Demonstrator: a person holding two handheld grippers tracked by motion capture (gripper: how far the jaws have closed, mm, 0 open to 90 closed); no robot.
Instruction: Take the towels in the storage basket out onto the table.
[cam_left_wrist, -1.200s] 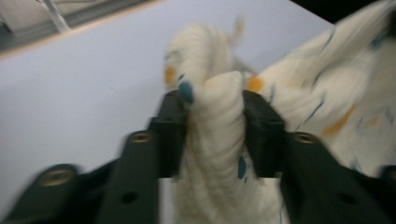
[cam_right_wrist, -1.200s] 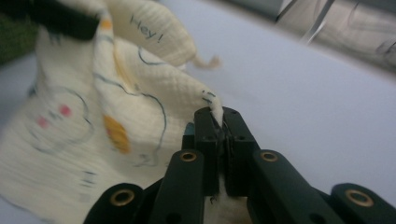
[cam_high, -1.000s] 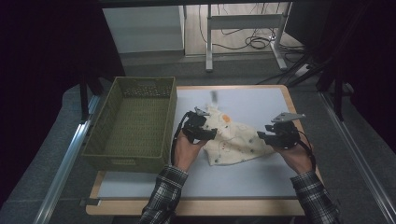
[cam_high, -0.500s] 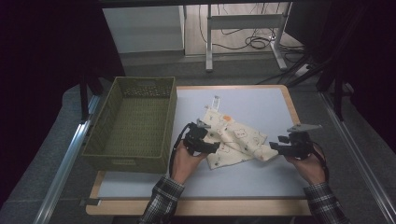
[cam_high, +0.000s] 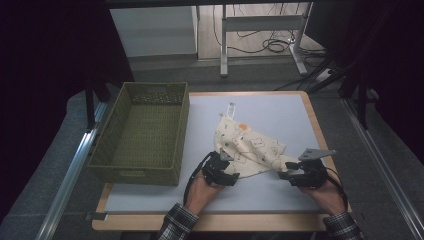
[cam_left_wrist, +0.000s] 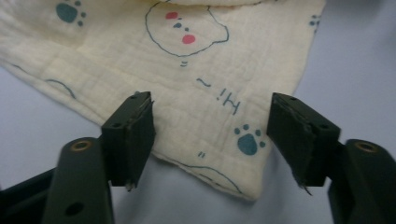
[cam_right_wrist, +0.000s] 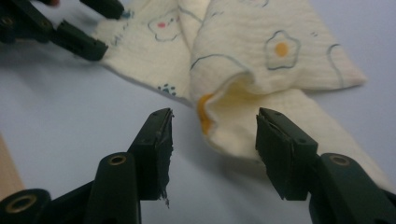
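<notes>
— Lying at lower centre of the high view, the cloth (cam_high: 247, 147) is seen rumpled on the table (cam_high: 280, 112), right of the basket (cam_high: 142, 132).

— Softness is expected; corners should be taken. The left gripper (cam_left_wrist: 210, 140) is spread over one corner, the right gripper (cam_right_wrist: 212, 140) spread before a fold, possibly untouched.

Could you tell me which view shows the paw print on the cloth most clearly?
The left gripper view: a teal paw print sits near the cloth corner, between the open jaws. The right gripper view shows it small and dark; in the high view the prints are too tiny to distinguish.
</notes>
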